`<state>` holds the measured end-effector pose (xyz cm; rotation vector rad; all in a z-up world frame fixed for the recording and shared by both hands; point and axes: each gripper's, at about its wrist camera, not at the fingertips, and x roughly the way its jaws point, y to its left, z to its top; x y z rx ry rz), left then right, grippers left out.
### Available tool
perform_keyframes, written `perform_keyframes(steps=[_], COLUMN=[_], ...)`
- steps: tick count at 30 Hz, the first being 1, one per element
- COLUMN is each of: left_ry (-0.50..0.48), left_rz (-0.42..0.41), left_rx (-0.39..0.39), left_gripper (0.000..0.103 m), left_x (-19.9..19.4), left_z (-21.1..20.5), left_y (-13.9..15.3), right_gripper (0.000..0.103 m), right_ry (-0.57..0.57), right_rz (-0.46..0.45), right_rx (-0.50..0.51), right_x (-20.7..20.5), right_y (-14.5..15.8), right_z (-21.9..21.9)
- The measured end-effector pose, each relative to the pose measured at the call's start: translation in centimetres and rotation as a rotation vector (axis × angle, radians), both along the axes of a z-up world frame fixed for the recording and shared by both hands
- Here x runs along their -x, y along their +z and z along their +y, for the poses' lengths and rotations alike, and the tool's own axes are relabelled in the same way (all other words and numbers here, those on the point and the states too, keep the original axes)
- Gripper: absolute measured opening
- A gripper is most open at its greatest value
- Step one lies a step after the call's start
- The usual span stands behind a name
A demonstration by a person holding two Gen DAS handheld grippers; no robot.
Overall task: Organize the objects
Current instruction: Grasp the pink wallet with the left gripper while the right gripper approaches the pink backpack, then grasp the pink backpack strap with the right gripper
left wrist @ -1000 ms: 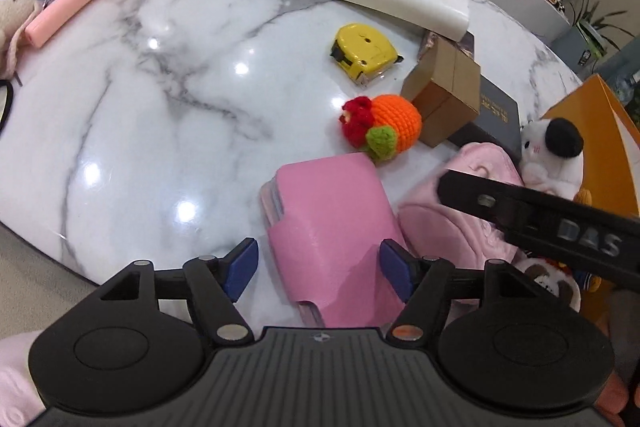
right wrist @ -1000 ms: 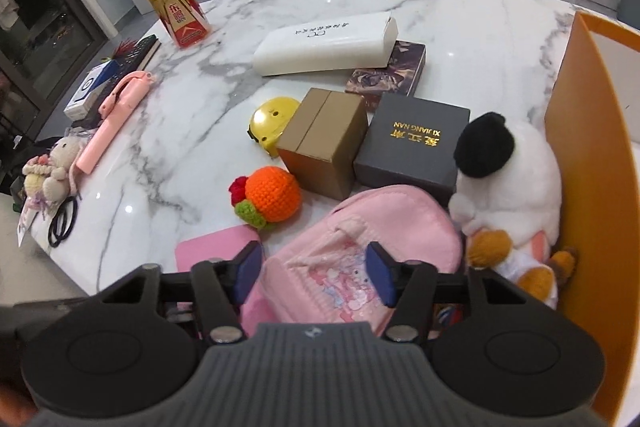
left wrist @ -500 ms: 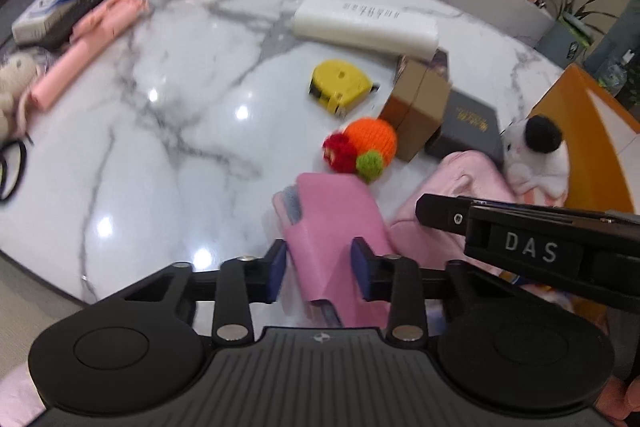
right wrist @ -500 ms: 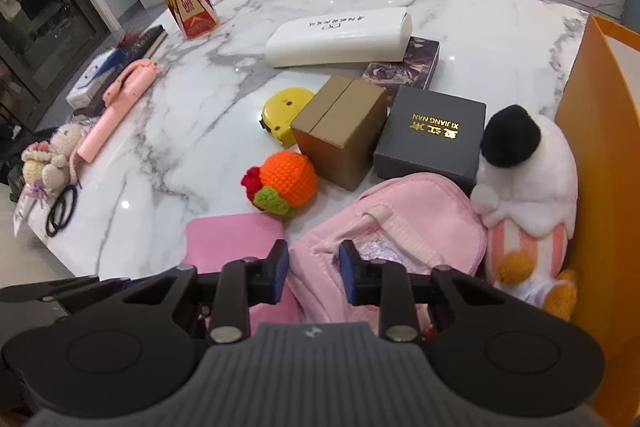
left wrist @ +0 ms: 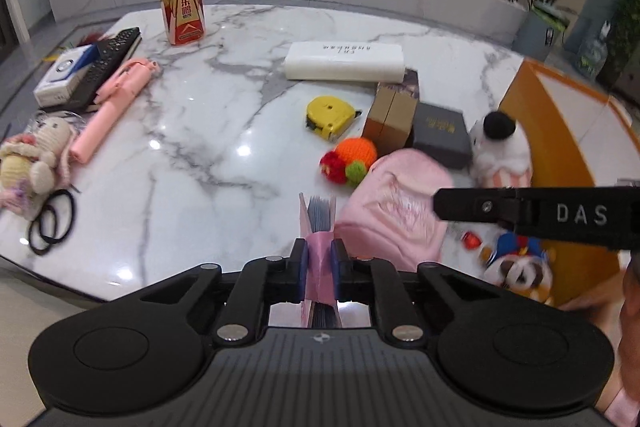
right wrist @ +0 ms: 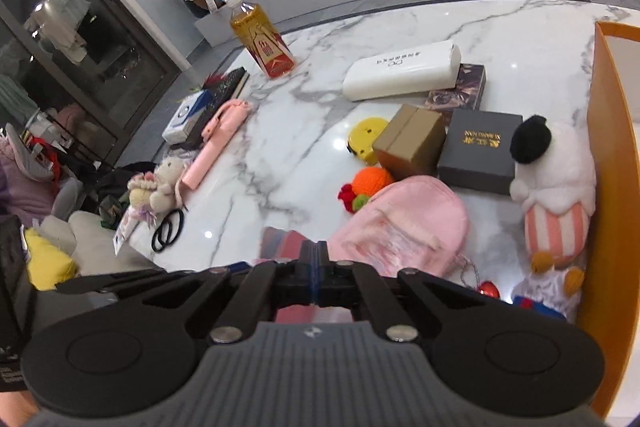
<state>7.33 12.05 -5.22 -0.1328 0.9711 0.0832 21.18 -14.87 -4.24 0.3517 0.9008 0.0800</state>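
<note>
1. Worktop (left wrist: 192,155): a marble slab strewn with loose things, so sorting is barely begun, I judge.
2. Orange bin (right wrist: 608,187) stands at the right edge, its wall upright, probably the place meant for the clutter.
3. Pink backpack (right wrist: 404,223) lies flat near the front, right of centre. The right hand-held gripper (right wrist: 319,271), just in front of it, has just been closing and its jaws now meet; whether any fabric is caught I cannot tell.
4. White plush (right wrist: 556,187) leans against the bin wall, well within reach of it.
5. Pink wallet (left wrist: 319,227) is clamped edge-up in the left hand-held gripper (left wrist: 319,261), whose jaws have just been closing on it. It sits clear of the marble, left of the backpack. Gripping the thin sides keeps it from splaying open.
6. Crocheted orange toy (left wrist: 352,159) rests just behind, touching nothing in hand.
</note>
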Motion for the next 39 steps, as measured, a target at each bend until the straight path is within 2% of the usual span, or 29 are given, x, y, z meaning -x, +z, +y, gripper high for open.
perform_keyframes(steps=[3,7,11,15,17,19,21,22,23,25,26,28,29,32,34,39], left_ry=[-0.009,-0.008,-0.012,-0.02,-0.018,-0.019,-0.034,-0.039,-0.04,-0.052,-0.059,-0.056,-0.049,-0.026,-0.025,0.027], left_rz=[0.012,0.017,0.016,0.025,0.035,0.045,0.046,0.045,0.039,0.037,0.04,0.043,0.041,0.053,0.055,0.047], left_rx=[-0.041,0.018,0.021,0.035,0.022,0.017,0.012,-0.006,-0.036,-0.066,-0.046,-0.004,-0.007,-0.095,-0.088,0.003], left_gripper=[0.014,0.013,0.013,0.015,0.024,0.04,0.042,0.042,0.042,0.033,0.031,0.03,0.03,0.026,0.026,0.026], left_x=[0.2,0.4,0.7,0.4,0.2,0.0,-0.1,-0.2,-0.3,-0.4,-0.5,-0.6,-0.6,-0.6,-0.6,-0.5], left_z=[-0.2,-0.2,-0.5,-0.3,-0.2,-0.1,-0.3,-0.5,-0.7,-0.8,-0.6,0.1,0.4,0.7,1.4,3.5], left_y=[-0.3,-0.1,-0.1,-0.2,-0.2,-0.4,-0.6,-0.6,-0.5,-0.3,-0.4,-0.5,-0.5,-0.5,-1.0,-1.4], right_gripper=[0.004,0.007,0.009,0.009,0.009,0.01,0.016,0.02,0.033,0.034,0.034,0.034,0.034,0.034,0.038,0.064], right_ry=[-0.007,-0.028,0.008,0.03,0.016,0.006,0.013,0.021,0.035,0.068,0.084,0.086,0.084,0.056,0.03,-0.087], right_rz=[0.034,0.082,0.103,0.116,0.116,0.11,0.103,0.1,0.098,0.098,0.097,0.089,0.088,0.089,0.092,0.082], right_rx=[0.06,0.07,0.046,0.071,0.08,0.088,0.116,0.139,0.161,0.22,0.234,0.211,0.198,0.217,0.24,0.239], right_x=[0.2,-0.2,-0.3,0.0,-0.1,-0.3,-0.6,-0.8,-1.0,-1.2,-1.3,-1.5,-1.6,-1.8,-1.9,-1.7], right_y=[-0.9,-2.6,-3.2,-3.9,-4.2,-4.1,-3.9,-3.9,-3.9,-4.1,-4.3,-4.4,-4.4,-4.6,-4.6,-4.3], right_z=[-0.1,-0.7,0.0,1.1,0.9,0.6,0.7,0.8,1.0,1.6,1.8,1.7,1.7,1.8,1.8,0.5])
